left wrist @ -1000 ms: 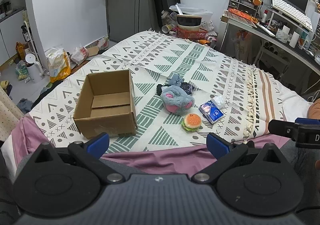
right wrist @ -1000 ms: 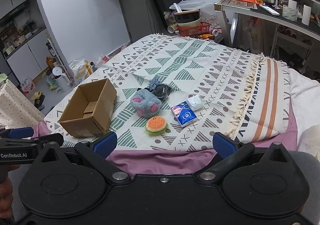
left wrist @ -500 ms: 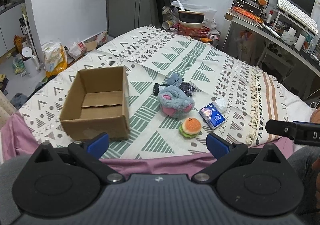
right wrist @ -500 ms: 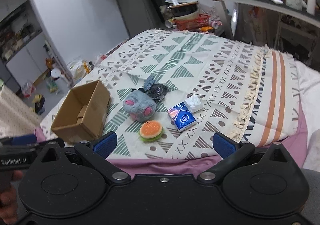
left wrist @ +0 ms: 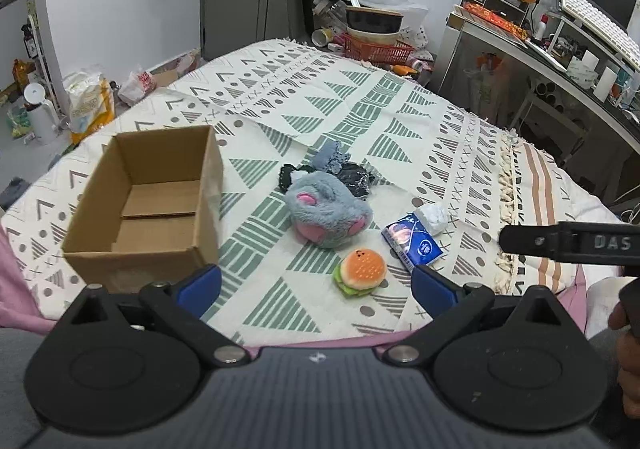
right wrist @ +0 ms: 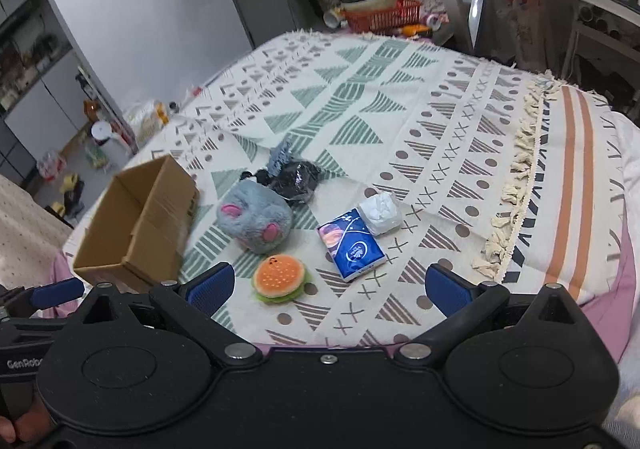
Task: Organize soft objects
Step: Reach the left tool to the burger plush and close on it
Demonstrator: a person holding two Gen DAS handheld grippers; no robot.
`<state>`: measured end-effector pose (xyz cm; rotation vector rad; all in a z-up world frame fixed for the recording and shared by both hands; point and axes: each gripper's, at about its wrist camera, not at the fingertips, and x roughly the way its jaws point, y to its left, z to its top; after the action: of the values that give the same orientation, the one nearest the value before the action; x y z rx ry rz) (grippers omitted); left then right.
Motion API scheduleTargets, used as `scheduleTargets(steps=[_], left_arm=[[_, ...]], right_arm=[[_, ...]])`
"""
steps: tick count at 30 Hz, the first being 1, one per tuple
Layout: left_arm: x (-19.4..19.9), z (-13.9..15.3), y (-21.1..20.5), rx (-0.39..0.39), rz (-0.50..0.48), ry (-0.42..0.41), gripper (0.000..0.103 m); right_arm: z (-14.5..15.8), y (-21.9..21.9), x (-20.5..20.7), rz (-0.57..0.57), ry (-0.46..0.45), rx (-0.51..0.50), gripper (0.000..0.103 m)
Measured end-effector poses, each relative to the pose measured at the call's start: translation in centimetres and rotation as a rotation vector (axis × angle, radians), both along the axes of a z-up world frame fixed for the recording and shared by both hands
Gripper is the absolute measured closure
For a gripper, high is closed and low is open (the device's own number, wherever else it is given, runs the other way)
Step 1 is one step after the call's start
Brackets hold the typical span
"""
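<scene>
An empty cardboard box (left wrist: 148, 205) (right wrist: 136, 225) stands open on the left of the patterned bedspread (left wrist: 360, 121). Right of it lie a grey plush toy (left wrist: 326, 213) (right wrist: 256, 219), a plush burger (left wrist: 360, 273) (right wrist: 280, 277), a blue tissue pack (left wrist: 412, 245) (right wrist: 352, 245), a white crumpled wad (left wrist: 432, 215) (right wrist: 380, 211) and a dark bundle of cloth (left wrist: 344, 173) (right wrist: 294, 175). My left gripper (left wrist: 316, 285) is open at the near edge, with the burger just ahead between its blue fingers. Just as empty, my right gripper (right wrist: 328, 285) is open near the burger and tissue pack.
A cluttered desk (left wrist: 560, 49) with a keyboard stands at the right. A red basket (left wrist: 376, 49) with bowls sits beyond the bed's far end. Bags and bottles (left wrist: 88, 101) lie on the floor to the left. A hand (left wrist: 628, 369) holds the other gripper at the right edge.
Both grippers have moved forward and lower toward the bed, so the box and soft objects appear nearer. Both stay open and empty.
</scene>
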<state>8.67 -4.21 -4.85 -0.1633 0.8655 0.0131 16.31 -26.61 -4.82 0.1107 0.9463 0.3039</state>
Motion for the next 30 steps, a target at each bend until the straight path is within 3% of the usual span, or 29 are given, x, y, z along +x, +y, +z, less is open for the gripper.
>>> scheduleTargets(steps=[7, 13, 16, 20, 23, 30], left_arm=[[2.4, -1.8, -1.1, -0.006, 0.006, 0.035, 0.002], [4.3, -4.1, -1.9, -0.007, 0.003, 0.07, 0.003], [5.2, -5.2, -2.4, -0.011, 0.008, 0.09, 0.006], [6.5, -6.6, -3.1, -0.011, 0.007, 0.112, 0.008], [7.4, -7.7, -3.5, -0.018, 0.002, 0.131, 0.013], [9.6, -10.4, -5.0, -0.009, -0.018, 0.178, 0.013]], right_arm=[[-1.7, 0.0, 3.4, 0.012, 0.056, 0.019, 0.0], [-4.9, -1.1, 5.3, -0.004, 0.131, 0.125, 0.006], [-5.4, -1.4, 5.9, -0.001, 0.124, 0.126, 0.006], [-7.0, -2.4, 7.0, -0.013, 0.18, 0.181, 0.006], [-8.0, -2.5, 7.7, -0.018, 0.2, 0.174, 0.006], [-10.0, -1.6, 9.1, 0.003, 0.24, 0.164, 0.008]])
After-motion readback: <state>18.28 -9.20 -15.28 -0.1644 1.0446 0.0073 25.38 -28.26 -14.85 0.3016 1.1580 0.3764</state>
